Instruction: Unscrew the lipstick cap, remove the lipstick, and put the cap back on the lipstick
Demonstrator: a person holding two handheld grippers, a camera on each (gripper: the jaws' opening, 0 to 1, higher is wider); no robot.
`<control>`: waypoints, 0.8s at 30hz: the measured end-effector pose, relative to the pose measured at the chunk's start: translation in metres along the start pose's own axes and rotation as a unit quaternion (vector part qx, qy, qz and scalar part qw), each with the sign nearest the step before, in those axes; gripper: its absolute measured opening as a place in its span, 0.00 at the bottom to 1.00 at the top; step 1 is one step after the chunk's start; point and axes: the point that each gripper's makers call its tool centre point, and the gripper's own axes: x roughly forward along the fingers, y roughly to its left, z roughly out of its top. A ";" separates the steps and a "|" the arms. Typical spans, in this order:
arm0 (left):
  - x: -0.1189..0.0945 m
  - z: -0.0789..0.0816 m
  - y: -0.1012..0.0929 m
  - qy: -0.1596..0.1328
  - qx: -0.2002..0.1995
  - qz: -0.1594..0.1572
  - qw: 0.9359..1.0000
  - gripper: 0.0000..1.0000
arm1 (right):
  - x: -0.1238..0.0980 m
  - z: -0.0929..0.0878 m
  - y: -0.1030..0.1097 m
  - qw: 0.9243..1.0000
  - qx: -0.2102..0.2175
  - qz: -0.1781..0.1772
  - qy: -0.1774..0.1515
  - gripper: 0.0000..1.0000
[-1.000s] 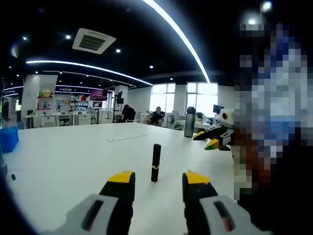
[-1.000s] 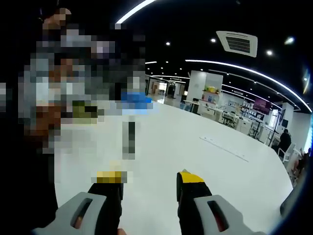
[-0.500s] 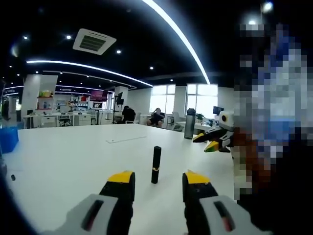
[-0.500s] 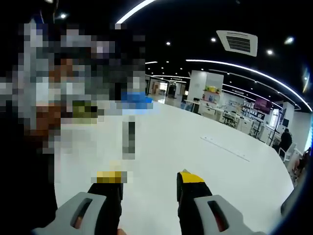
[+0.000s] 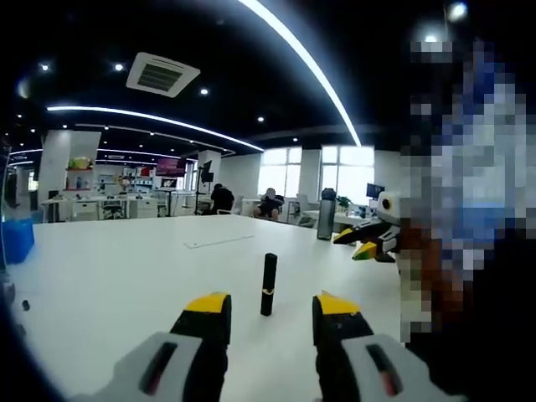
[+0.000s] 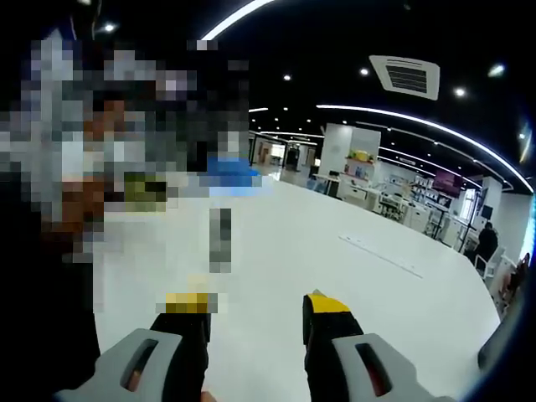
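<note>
Yellow-tipped jaws of your left gripper [image 5: 272, 303] stand apart with nothing between them, low over the white table [image 5: 109, 268]. Just ahead of them, in the gap as you look along, the black lipstick [image 5: 268, 284] stands upright on the table, cap on. Your right gripper [image 6: 257, 307] also has its jaws apart and empty; it shows in the left gripper view at the right, near a grey bottle [image 5: 326, 213].

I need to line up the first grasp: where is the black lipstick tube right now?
In the left gripper view, the black lipstick tube with a gold band stands upright on the white table, just ahead of the open left gripper, centred between its jaws.
</note>
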 end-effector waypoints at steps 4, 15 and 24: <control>0.000 -0.002 0.001 0.002 0.000 0.002 1.000 0.40 | -0.001 0.000 -0.002 1.000 0.001 -0.004 0.000 0.43; 0.000 -0.002 0.002 0.001 -0.002 0.002 1.000 0.40 | 0.000 -0.001 -0.004 1.000 0.001 -0.002 0.002 0.43; 0.003 -0.004 0.003 0.004 -0.004 0.000 1.000 0.40 | 0.002 -0.003 -0.007 1.000 0.003 -0.003 0.005 0.43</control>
